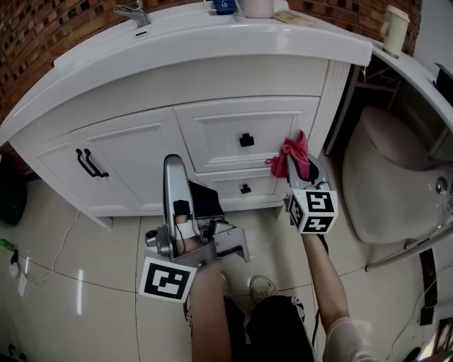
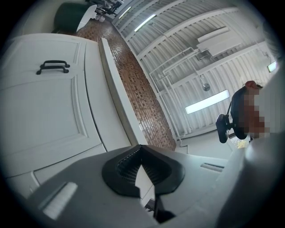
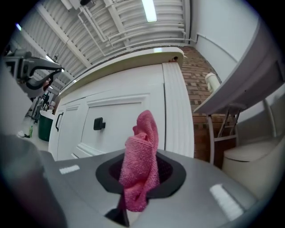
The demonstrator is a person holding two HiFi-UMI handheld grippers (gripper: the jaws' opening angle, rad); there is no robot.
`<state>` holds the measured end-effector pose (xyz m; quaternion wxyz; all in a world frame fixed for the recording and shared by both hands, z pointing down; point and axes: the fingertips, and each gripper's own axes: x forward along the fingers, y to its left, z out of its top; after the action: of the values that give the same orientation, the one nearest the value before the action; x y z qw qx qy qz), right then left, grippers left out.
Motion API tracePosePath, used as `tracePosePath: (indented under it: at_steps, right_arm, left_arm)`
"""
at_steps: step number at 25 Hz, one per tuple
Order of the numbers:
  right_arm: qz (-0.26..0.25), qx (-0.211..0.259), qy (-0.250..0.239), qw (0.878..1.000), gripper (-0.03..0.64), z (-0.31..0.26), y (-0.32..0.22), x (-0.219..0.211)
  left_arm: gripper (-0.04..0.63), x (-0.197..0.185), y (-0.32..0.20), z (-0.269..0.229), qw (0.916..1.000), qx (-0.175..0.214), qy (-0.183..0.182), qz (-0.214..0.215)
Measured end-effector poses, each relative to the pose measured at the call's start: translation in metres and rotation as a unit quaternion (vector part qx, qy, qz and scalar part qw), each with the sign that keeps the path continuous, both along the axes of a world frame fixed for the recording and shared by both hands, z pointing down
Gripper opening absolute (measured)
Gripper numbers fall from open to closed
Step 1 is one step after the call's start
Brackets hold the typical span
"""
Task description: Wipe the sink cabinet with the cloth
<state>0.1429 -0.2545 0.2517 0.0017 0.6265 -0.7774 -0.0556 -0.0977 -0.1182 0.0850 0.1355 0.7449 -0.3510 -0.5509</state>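
Observation:
The white sink cabinet fills the upper head view, with two drawers that carry black knobs and a left door with two black handles. A pink cloth sticks up from my right gripper, which is shut on it in front of the drawers' right end. In the right gripper view the cloth stands bunched between the jaws of the right gripper, before the cabinet's right corner post; contact cannot be told. My left gripper is shut and empty, pointing at the cabinet below the door; its jaws meet at the tips.
A toilet stands right of the cabinet under a second counter holding a pale bottle. A faucet and a cup sit on the sink top. A dark green bin stands far left. The person's shoe rests on the tiled floor.

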Motion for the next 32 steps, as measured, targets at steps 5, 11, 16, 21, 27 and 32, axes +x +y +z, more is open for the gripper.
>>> tracePosePath:
  at_steps: [5,11,16,21,27,32]
  right_arm:
    - [0.02,-0.001,-0.018,1.0,0.063,-0.002,0.017,0.0]
    - [-0.188,0.0,-0.016,0.982,0.063,-0.004,0.031,-0.177]
    - [-0.253,-0.011,0.037,0.967,0.063,0.013,0.022,-0.263]
    - [-0.197,-0.025,0.051,0.979,0.061,0.034,0.002,-0.214]
    - [-0.067,-0.045,0.011,0.997,0.063,0.052,0.001,-0.077]
    - [0.04,-0.061,-0.025,0.997,0.063,0.064,0.0,0.035]
  left_arm:
    - [0.002,-0.011,0.003,-0.002,0.9998,-0.001,0.014,-0.017]
    - [0.002,-0.044,0.014,-0.002,0.9978,0.008,0.049,-0.043]
    - [0.002,-0.058,0.021,-0.007,0.9976,0.012,0.046,-0.049]
    - [0.002,-0.067,0.024,-0.01,0.9974,0.019,0.044,-0.053]
    - [0.002,-0.043,0.018,-0.006,0.998,0.015,0.055,-0.026]
    - [0.002,-0.013,0.01,-0.001,0.9991,0.008,0.04,-0.006]
